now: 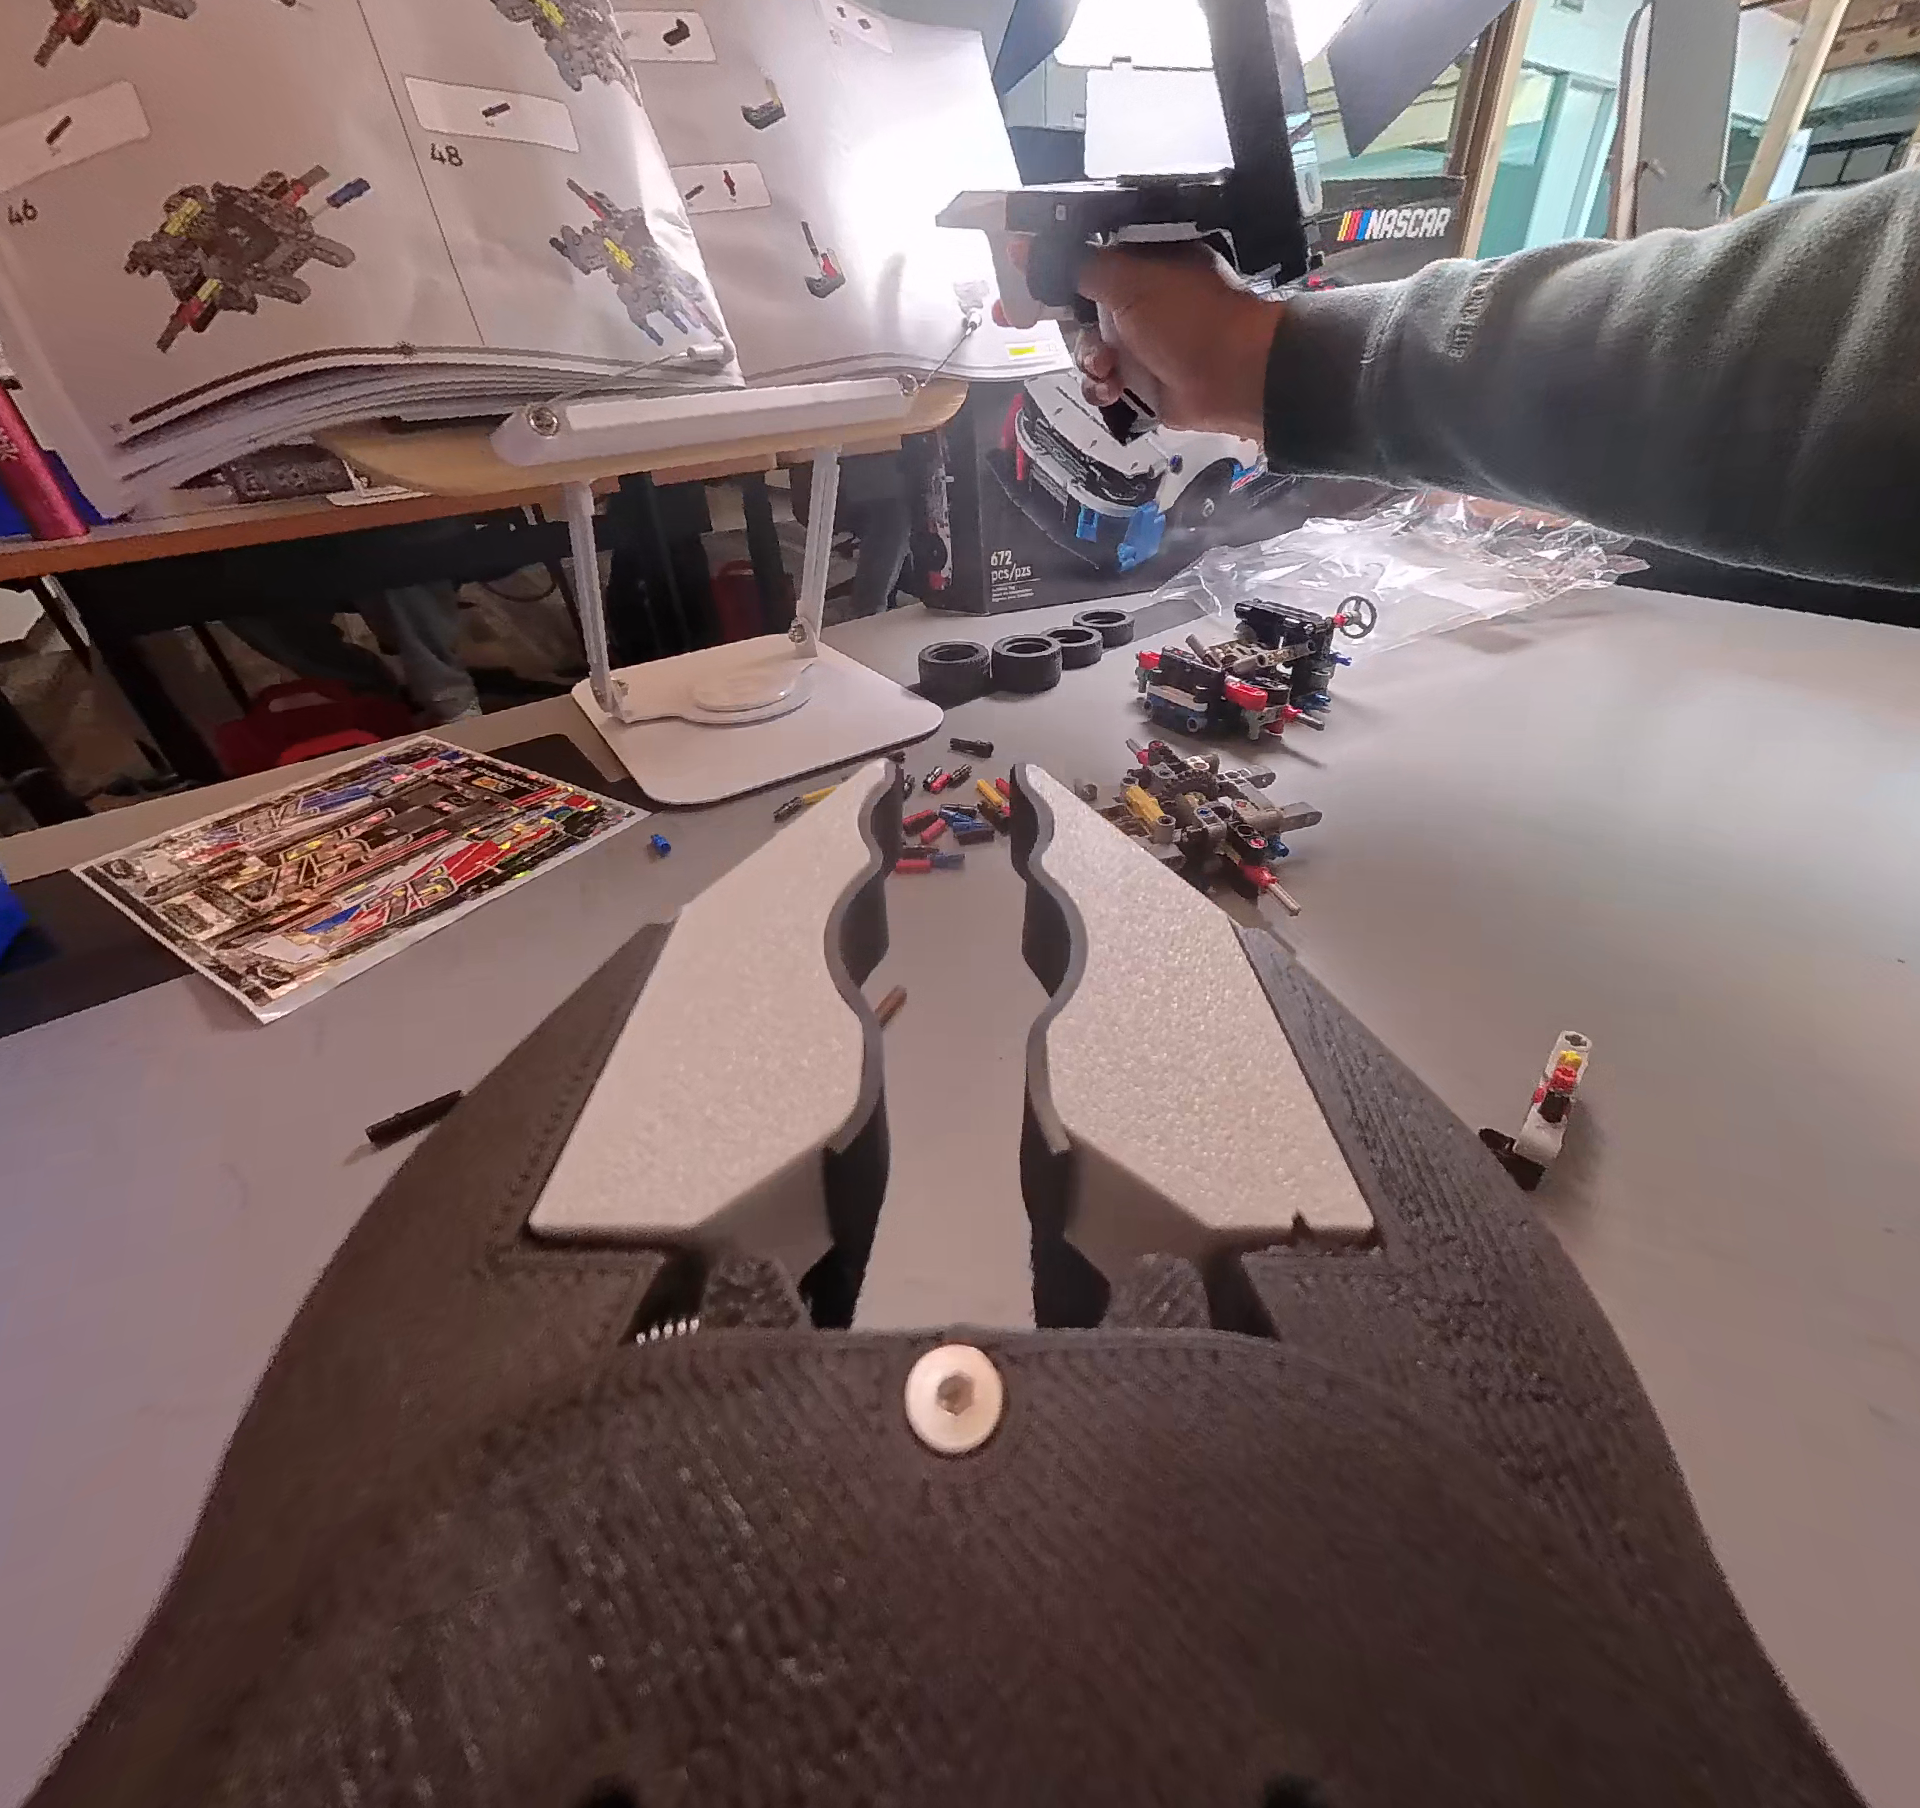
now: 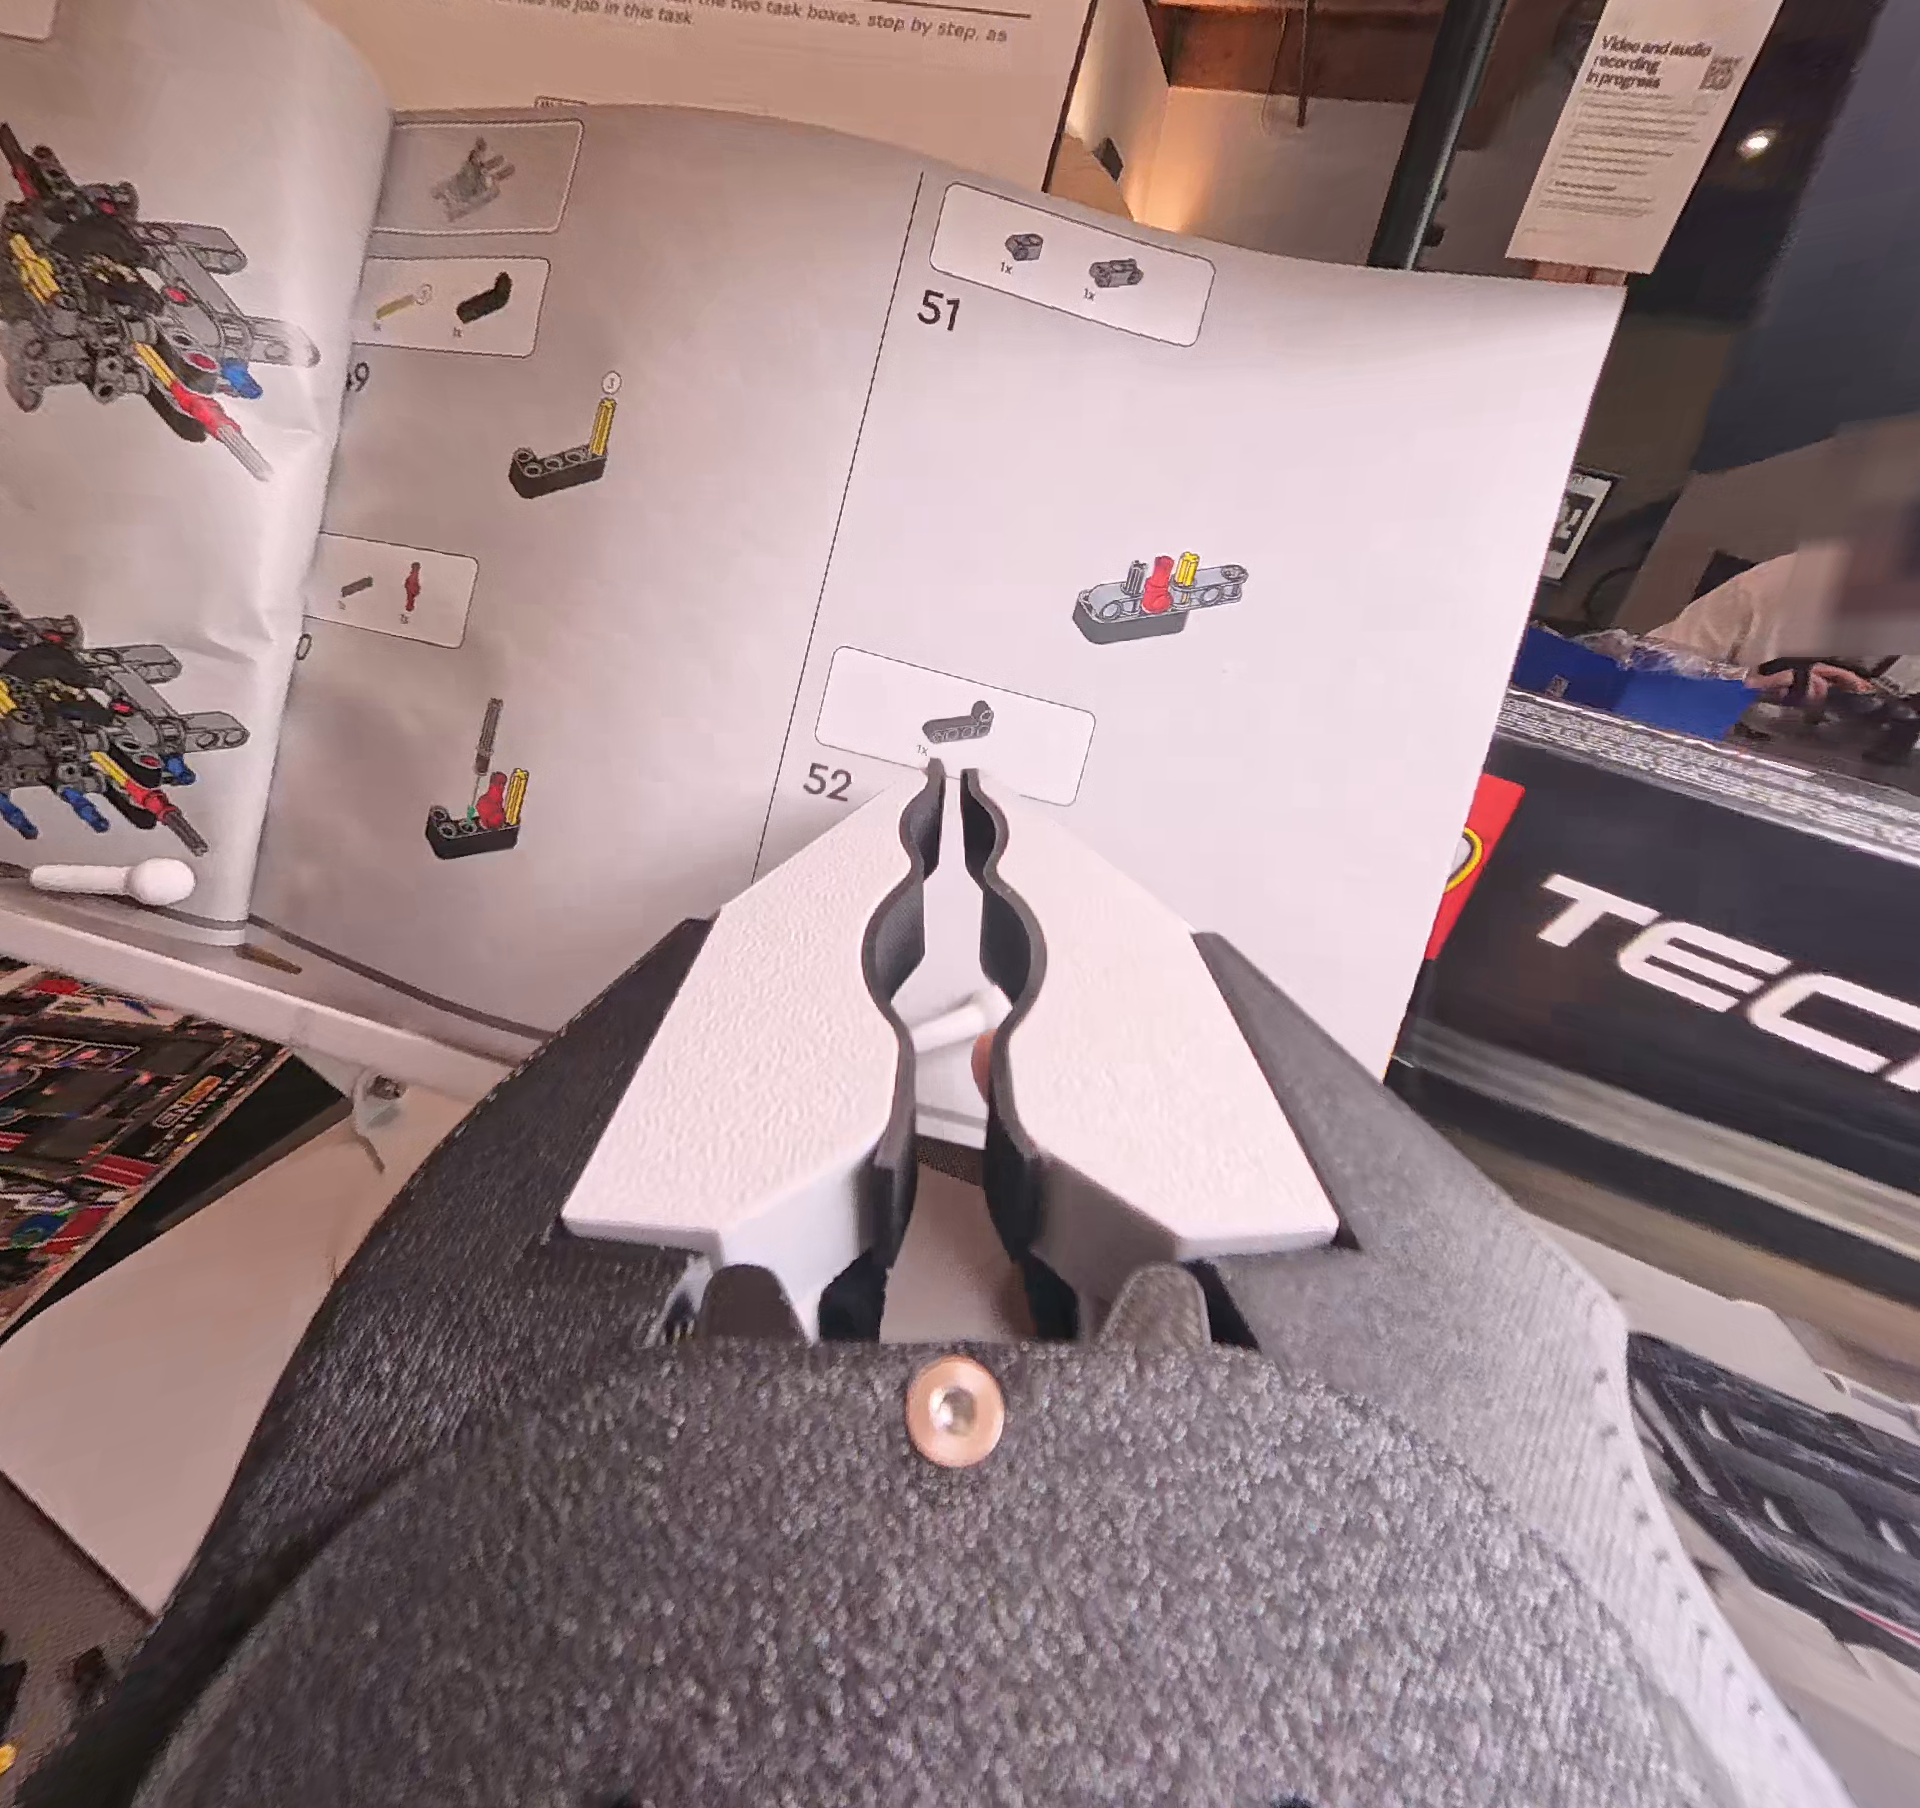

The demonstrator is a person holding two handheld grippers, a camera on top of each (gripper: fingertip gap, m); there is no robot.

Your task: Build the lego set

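My left gripper (image 1: 956, 782) is open and empty. It hovers low over the grey table (image 1: 1558, 875), pointing at a heap of small red, blue, black and yellow pins (image 1: 951, 823). A grey brick assembly (image 1: 1205, 813) lies just right of its fingertips. My right gripper (image 2: 951, 776) points at the right page of an open instruction booklet (image 2: 1195, 459). Its tips are close to the paper with a narrow gap between them and nothing in it. In the left wrist view a hand (image 1: 1174, 345) holds that gripper (image 1: 951, 215) up at the booklet (image 1: 364, 148).
The booklet rests on a white stand (image 1: 769, 719). Several black tyres (image 1: 1023, 657), a second assembly (image 1: 1247, 678), a clear plastic bag (image 1: 1403, 553) and a black box (image 1: 1081, 511) lie beyond. A sticker sheet (image 1: 343, 854) lies left; a small white piece (image 1: 1553, 1093) lies right. The tips of one gripper are about 45 cm away from the tips of the other.
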